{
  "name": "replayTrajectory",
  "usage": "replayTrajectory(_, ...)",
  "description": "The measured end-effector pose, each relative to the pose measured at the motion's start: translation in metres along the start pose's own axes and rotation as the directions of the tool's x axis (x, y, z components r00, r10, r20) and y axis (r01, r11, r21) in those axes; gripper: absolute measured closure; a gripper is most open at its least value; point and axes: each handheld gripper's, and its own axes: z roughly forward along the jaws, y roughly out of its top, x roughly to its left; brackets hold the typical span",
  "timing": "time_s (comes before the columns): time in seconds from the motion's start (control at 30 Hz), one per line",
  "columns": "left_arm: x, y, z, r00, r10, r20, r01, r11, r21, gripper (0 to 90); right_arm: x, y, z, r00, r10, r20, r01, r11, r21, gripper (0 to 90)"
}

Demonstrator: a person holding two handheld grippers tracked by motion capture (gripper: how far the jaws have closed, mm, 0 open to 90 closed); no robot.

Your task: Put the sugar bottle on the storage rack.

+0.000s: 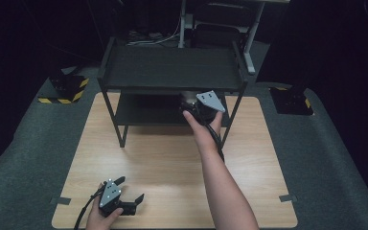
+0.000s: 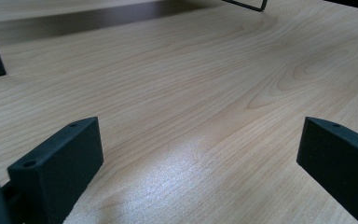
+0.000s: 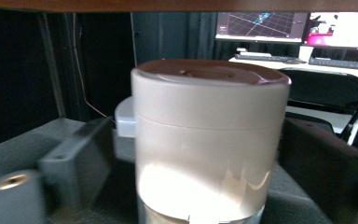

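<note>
The right tool (image 3: pixel 200 154) stands open around a cup (image 3: pixel 209 140) on the shelf (image 1: pixel 139 115). The cup looks smooth, hard, maybe slippery; grab its middle. The left tool (image 2: pixel 200 163) rests open over the tabletop (image 2: pixel 191 84), holding nothing.

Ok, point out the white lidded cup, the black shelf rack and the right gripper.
white lidded cup (image 3: pixel 209 135), right gripper view, on its side wall below the lid.
black shelf rack (image 1: pixel 170 67), high view, on the bare top shelf.
right gripper (image 3: pixel 193 158), right gripper view, midway between its jaws, which stand either side of the cup.

cream lidded cup (image 3: pixel 209 140), black shelf (image 1: pixel 172 67)
</note>
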Motion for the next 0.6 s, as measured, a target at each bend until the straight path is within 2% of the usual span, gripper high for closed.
replayTrajectory(0.07, 0.000, 0.000, 0.000, 1.0000, 0.002, 0.000, -0.002, 1.0000, 0.001, 0.5, 0.002, 0.002, -0.003, 0.9998, -0.019, 0.002, 0.019, 1.000, 0.006, 0.2)
replayTrajectory(0.17, 0.000, 0.000, 0.000, 1.0000, -0.002, -0.001, 0.002, 1.0000, 0.000, 0.5, 0.003, 0.001, -0.006, 0.9996, -0.029, 0.001, 0.029, 1.000, 0.005, 0.0)
replayTrajectory(0.3, 0.000, 0.000, 0.000, 1.0000, 0.002, -0.001, -0.002, 1.0000, -0.001, 0.5, 0.001, 0.001, -0.013, 0.9999, -0.011, -0.007, 0.011, 1.000, 0.014, 0.0)
replayTrajectory(0.6, -0.001, 0.000, 0.000, 1.0000, 0.006, -0.004, -0.006, 1.0000, -0.001, 0.5, -0.014, -0.014, -0.047, 0.9975, -0.006, -0.070, 0.005, 1.000, -0.014, 0.0)
